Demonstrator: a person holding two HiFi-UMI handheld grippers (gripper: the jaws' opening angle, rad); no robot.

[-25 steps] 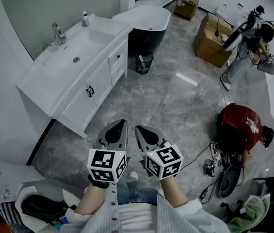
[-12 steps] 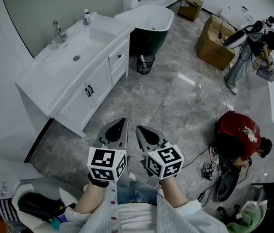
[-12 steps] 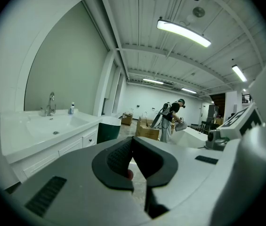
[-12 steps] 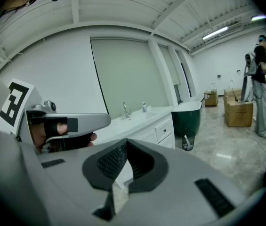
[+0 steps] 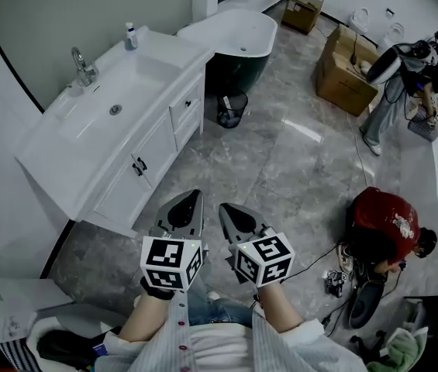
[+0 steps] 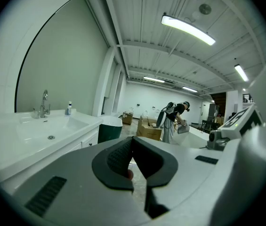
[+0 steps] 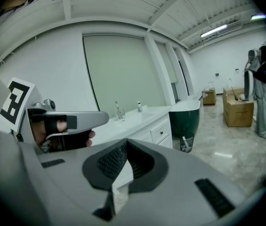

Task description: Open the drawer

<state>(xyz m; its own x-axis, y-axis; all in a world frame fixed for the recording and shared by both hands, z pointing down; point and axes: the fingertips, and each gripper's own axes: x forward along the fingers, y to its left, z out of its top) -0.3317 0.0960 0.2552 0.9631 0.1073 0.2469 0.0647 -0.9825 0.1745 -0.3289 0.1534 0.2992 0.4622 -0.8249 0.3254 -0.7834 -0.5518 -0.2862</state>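
Drawer: has either gripper got to it?

No. Nearest in, the left gripper and the right gripper sit side by side close to the person's body. Each one's own view shows its dark pads meeting at the tips with nothing between them, so both are closed and empty.

What lies ahead of the jaws?

First a stretch of bare grey floor. Past that, ahead and to the left of both pairs of jaws, stands the white vanity. The drawer is at the vanity's far end, well apart from the jaws, flush with the cabinet front and so shut. Another drawer front sits just under it, and the task does not say which is meant. A waste bin stands beyond that end of the vanity, and a bathtub farther off.

So which step is in hand?

The approach, by the look of it; no reach has begun.

What does the next move call for?

Probably closing the distance until the drawer is straight ahead of one pair of jaws. That pair would then part enough to take the small dark knob, close on it, and pull straight back. The right gripper's view already has the knob just beyond its jaws, so that one seems the likelier choice.
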